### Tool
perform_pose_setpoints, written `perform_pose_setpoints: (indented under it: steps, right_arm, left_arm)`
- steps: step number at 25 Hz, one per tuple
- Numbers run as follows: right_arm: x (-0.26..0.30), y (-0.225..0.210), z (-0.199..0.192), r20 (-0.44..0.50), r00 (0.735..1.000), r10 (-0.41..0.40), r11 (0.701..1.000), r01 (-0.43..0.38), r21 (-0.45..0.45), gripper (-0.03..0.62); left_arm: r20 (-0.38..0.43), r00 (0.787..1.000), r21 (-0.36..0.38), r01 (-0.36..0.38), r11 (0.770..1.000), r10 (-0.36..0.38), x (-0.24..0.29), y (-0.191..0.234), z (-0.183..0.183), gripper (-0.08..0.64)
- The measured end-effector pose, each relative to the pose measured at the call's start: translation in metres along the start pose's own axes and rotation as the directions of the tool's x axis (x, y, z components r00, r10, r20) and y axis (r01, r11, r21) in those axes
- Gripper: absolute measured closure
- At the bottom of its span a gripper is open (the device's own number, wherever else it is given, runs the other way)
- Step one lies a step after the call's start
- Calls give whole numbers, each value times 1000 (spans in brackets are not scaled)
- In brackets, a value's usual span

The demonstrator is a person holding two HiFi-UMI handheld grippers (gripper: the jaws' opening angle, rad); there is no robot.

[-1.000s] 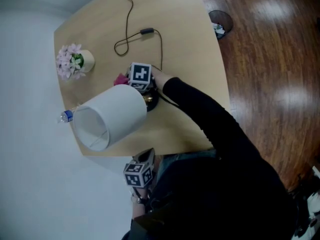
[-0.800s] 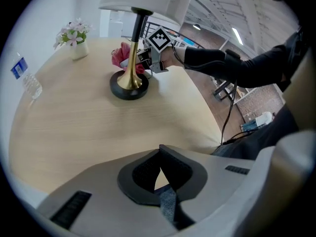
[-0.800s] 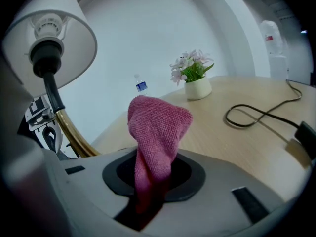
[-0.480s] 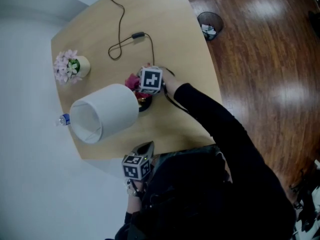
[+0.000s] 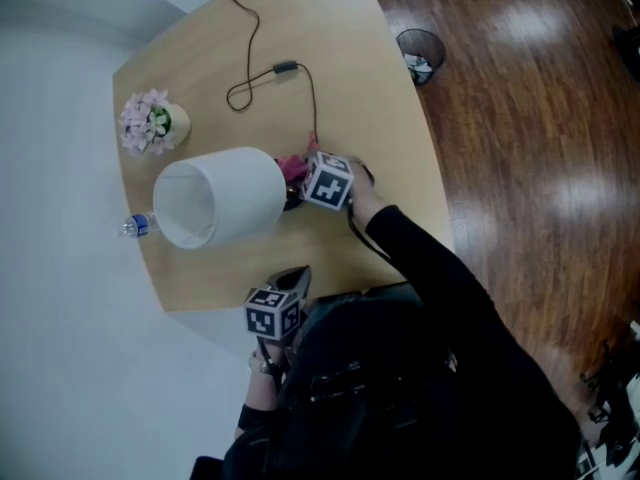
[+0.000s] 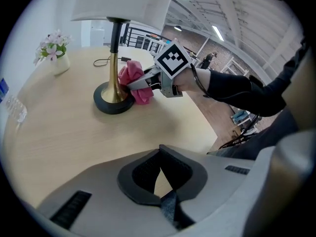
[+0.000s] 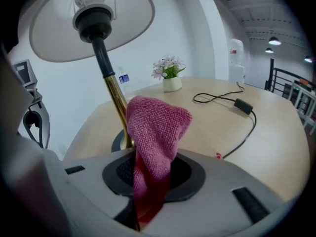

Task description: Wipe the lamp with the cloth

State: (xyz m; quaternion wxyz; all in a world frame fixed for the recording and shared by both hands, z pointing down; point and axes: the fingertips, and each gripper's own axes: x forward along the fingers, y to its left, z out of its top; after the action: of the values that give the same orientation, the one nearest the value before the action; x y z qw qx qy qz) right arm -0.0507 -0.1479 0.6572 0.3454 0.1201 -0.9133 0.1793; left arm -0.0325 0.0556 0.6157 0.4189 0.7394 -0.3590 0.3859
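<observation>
The lamp has a white shade (image 5: 222,194), a brass stem (image 7: 115,100) and a black round base (image 6: 111,104); it stands on the pale wooden table (image 5: 370,118). My right gripper (image 5: 300,182) is shut on a pink cloth (image 7: 156,127), which bunches against the stem just above the base. From the left gripper view the same cloth (image 6: 133,79) touches the stem's right side. My left gripper (image 5: 293,280) hovers at the table's near edge, apart from the lamp, shut with nothing between its jaws (image 6: 161,181).
A small pot of pale flowers (image 5: 152,123) and a water bottle (image 5: 135,228) sit near the table's left edge. The lamp's black cable (image 5: 268,73) loops across the far side. A waste bin (image 5: 420,48) stands on the dark wood floor to the right.
My right gripper has carried the cloth around the lamp stem, from its far side toward its right side. The left gripper has hardly moved.
</observation>
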Motion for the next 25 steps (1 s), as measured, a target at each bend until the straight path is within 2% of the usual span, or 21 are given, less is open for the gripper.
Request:
perform_pose_setpoints:
  steps: [3,8,13,15,19,25]
  right_arm:
    - [-5,13,-4,-1,998,-63,997,63,49,500]
    - [-1,40,-8,-13,990,-139,987,139,78,500]
    - [20,67,-13,-30,974,-224,953,226,201,500]
    - [28,76,-11,-39,961,-275,932,276,235,500]
    - [41,76,-9,-69,910,-408,868,410,279,500]
    - [56,75,9,-108,863,-494,801,500,329,500]
  left_arm:
    - [8,1000,30,26,999,-26,-5,4,-2,548]
    - [15,997,92,69,993,-71,-10,16,-6,548]
    - [42,993,142,104,984,-111,-32,42,-21,548]
    - [44,992,151,112,982,-120,-42,55,-33,548]
    - [62,989,167,123,978,-135,-60,82,-51,548]
    - [86,988,166,115,979,-130,-87,123,-73,548]
